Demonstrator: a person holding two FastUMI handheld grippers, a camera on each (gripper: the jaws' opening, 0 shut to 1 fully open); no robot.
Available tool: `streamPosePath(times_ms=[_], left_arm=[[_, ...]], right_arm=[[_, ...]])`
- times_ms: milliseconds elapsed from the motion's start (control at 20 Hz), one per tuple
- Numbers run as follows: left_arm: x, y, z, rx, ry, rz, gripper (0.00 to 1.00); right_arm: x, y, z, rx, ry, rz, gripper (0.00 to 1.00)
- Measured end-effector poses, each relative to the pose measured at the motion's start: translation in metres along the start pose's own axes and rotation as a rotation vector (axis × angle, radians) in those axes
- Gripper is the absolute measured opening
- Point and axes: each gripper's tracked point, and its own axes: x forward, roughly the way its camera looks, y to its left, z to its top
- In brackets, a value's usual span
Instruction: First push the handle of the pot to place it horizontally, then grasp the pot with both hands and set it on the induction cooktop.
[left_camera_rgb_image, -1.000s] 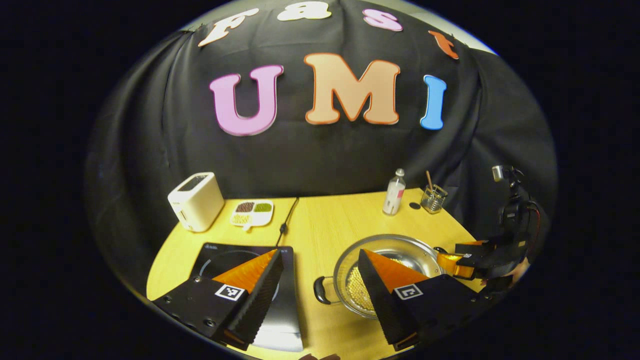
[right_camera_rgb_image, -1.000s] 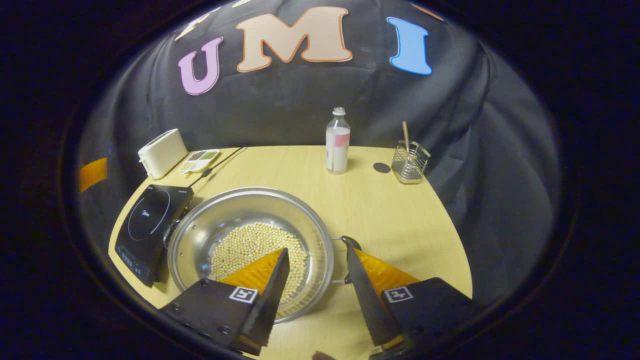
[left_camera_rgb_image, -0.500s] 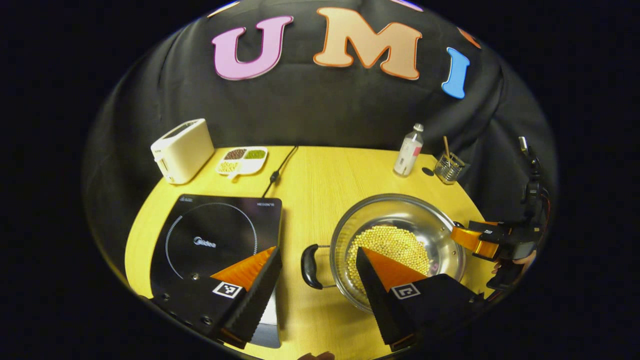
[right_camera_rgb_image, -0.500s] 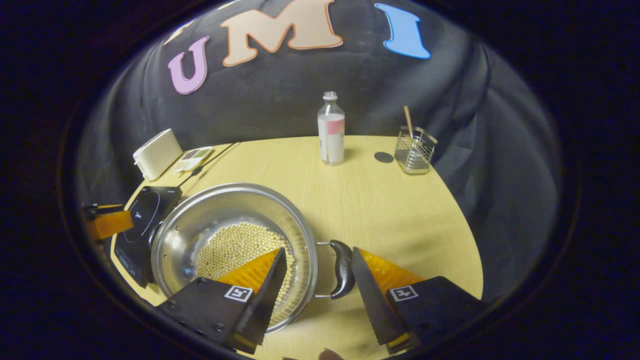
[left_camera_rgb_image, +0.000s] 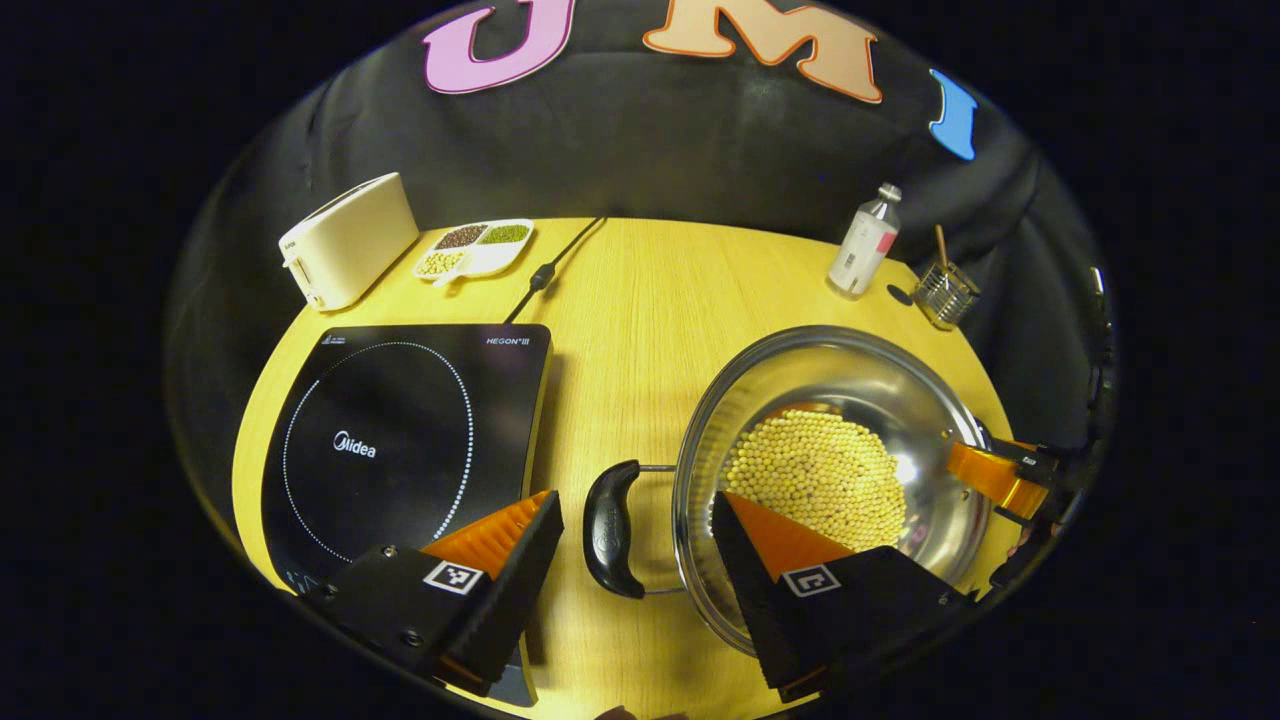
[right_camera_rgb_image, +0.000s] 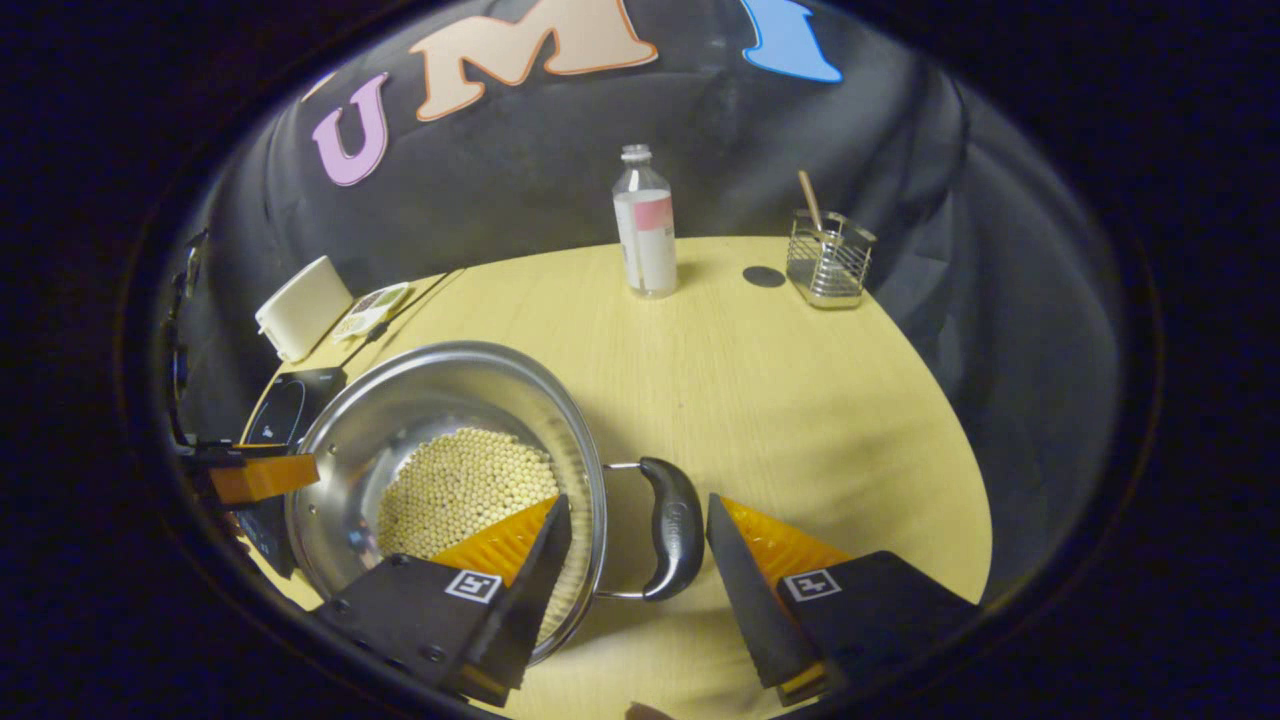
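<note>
A wooden table (left_camera_rgb_image: 640, 290) is seen, with the steel pot (left_camera_rgb_image: 880, 380) of soybeans (left_camera_rgb_image: 820, 475) used as the landmark. The induction cooktop (left_camera_rgb_image: 400, 430) is found left of the pot, apart from it. The pot's left handle (left_camera_rgb_image: 610, 527) is seen between the wide-open fingers of the left gripper (left_camera_rgb_image: 640, 525), not gripped. The pot's right handle (right_camera_rgb_image: 672, 525) is seen inside the wide-open right gripper (right_camera_rgb_image: 638, 525), also not gripped. If one side is lifted first, the pot could be tipped and beans spilled.

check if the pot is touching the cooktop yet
Apart. The left gripper view shows bare table between the pot and the cooktop.
</note>
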Motion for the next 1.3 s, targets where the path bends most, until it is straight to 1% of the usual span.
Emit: streamPosePath(times_ms=[50, 200, 250, 300, 350, 400, 450, 500, 550, 600, 650, 700, 750, 800, 850, 900, 950, 1000, 1050, 1150, 1200, 1300], left_arm=[[0.003, -0.002, -0.003, -0.003, 0.011, -0.006, 0.93], [0.012, -0.007, -0.005, 0.006, 0.029, -0.007, 0.91], [0.015, -0.008, -0.008, 0.012, 0.038, -0.004, 0.91], [0.018, -0.007, -0.010, 0.020, 0.051, 0.007, 0.89], [0.020, -0.005, -0.011, 0.021, 0.059, 0.016, 0.89], [0.023, -0.003, -0.011, 0.015, 0.061, 0.022, 0.89], [0.025, -0.002, -0.012, 0.009, 0.063, 0.027, 0.88], [0.028, 0.000, -0.013, 0.005, 0.070, 0.031, 0.86], [0.030, 0.002, -0.019, 0.003, 0.093, 0.029, 0.84], [0.030, 0.000, -0.015, -0.004, 0.075, 0.020, 0.78], [0.032, 0.001, -0.013, -0.002, 0.073, 0.007, 0.78], [0.031, 0.000, -0.015, 0.008, 0.081, -0.006, 0.75], [0.032, -0.001, -0.013, 0.018, 0.070, -0.025, 0.76], [0.033, -0.002, -0.013, 0.016, 0.065, -0.046, 0.72], [0.032, -0.002, -0.012, -0.003, 0.060, -0.065, 0.72], [0.032, -0.002, -0.011, -0.024, 0.056, -0.081, 0.69], [0.032, -0.002, -0.012, -0.035, 0.066, -0.091, 0.65], [0.031, -0.001, -0.014, -0.044, 0.083, -0.095, 0.62], [0.029, -0.002, -0.018, -0.061, 0.106, -0.102, 0.62], [0.022, -0.004, -0.022, -0.093, 0.127, -0.108, 0.60], [0.016, -0.005, -0.025, -0.104, 0.130, -0.112, 0.59], [0.006, -0.007, -0.018, -0.102, 0.097, -0.121, 0.59]], right_arm=[[0.002, -0.001, 0.001, 0.011, 0.003, 0.002, 0.86], [0.009, -0.001, -0.002, 0.049, 0.019, 0.012, 0.82], [0.011, -0.001, -0.003, 0.057, 0.028, 0.014, 0.76], [0.013, 0.000, -0.005, 0.065, 0.037, 0.018, 0.76], [0.016, 0.002, -0.006, 0.072, 0.044, 0.024, 0.82], [0.018, 0.004, -0.008, 0.078, 0.050, 0.030, 0.76], [0.021, 0.006, -0.011, 0.083, 0.060, 0.037, 0.82], [0.023, 0.008, -0.014, 0.084, 0.072, 0.040, 0.82], [0.025, 0.011, -0.018, 0.086, 0.086, 0.049, 0.67], [0.026, 0.008, -0.024, 0.077, 0.106, 0.030, 0.65], [0.038, 0.006, -0.031, 0.087, 0.112, 0.038, 0.74], [0.032, 0.006, -0.026, 0.121, 0.117, 0.050, 0.66], [0.028, 0.008, -0.028, 0.170, 0.134, 0.070, 0.60], [0.029, 0.009, -0.029, 0.217, 0.151, 0.085, 0.62], [0.030, 0.009, -0.028, 0.245, 0.163, 0.095, 0.57], [0.028, 0.010, -0.030, 0.254, 0.167, 0.095, 0.52], [0.027, 0.010, -0.029, 0.252, 0.172, 0.091, 0.50], [0.028, 0.009, -0.028, 0.263, 0.177, 0.086, 0.49], [0.024, 0.010, -0.028, 0.257, 0.182, 0.084, 0.47], [0.022, 0.009, -0.026, 0.251, 0.188, 0.077, 0.47], [0.021, 0.010, -0.025, 0.253, 0.187, 0.077, 0.46], [0.019, 0.012, -0.017, 0.250, 0.174, 0.084, 0.47]])
